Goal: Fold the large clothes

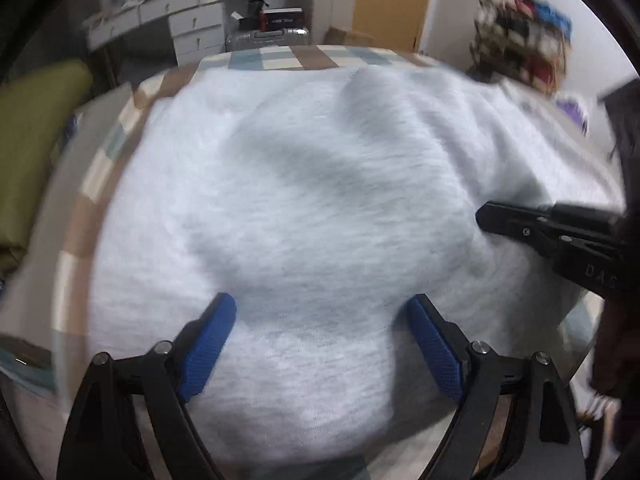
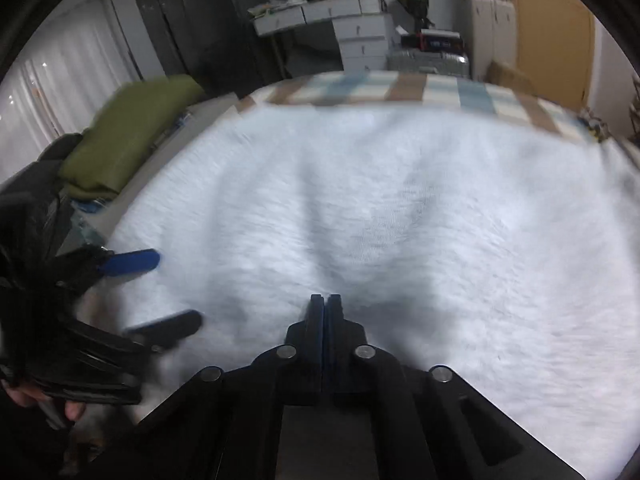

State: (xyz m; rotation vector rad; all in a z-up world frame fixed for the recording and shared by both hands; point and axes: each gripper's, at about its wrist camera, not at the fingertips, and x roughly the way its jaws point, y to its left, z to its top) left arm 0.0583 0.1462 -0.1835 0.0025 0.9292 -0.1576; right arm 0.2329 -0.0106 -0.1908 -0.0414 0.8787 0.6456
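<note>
A large pale grey garment (image 1: pixel 304 200) lies spread and rumpled over a checked bed cover (image 1: pixel 276 58). My left gripper (image 1: pixel 322 299) hovers over its near part, open, the blue pads (image 1: pixel 212 344) wide apart with only cloth beneath them. My right gripper (image 2: pixel 326 299) is shut, its jaws pressed together just above the garment (image 2: pixel 400 220), and no cloth shows between them. In the left wrist view the right gripper (image 1: pixel 486 216) reaches in from the right edge. The right wrist view shows the left gripper (image 2: pixel 178 288) at the lower left, open, held by a hand (image 2: pixel 24 394).
A folded olive-green cushion (image 2: pixel 128 132) lies at the bed's left edge. Beyond the bed stand white drawers (image 2: pixel 360 36), a silver suitcase (image 1: pixel 266 38) and a wooden door (image 2: pixel 552 32). A cluttered shelf (image 1: pixel 520 36) stands at the far right.
</note>
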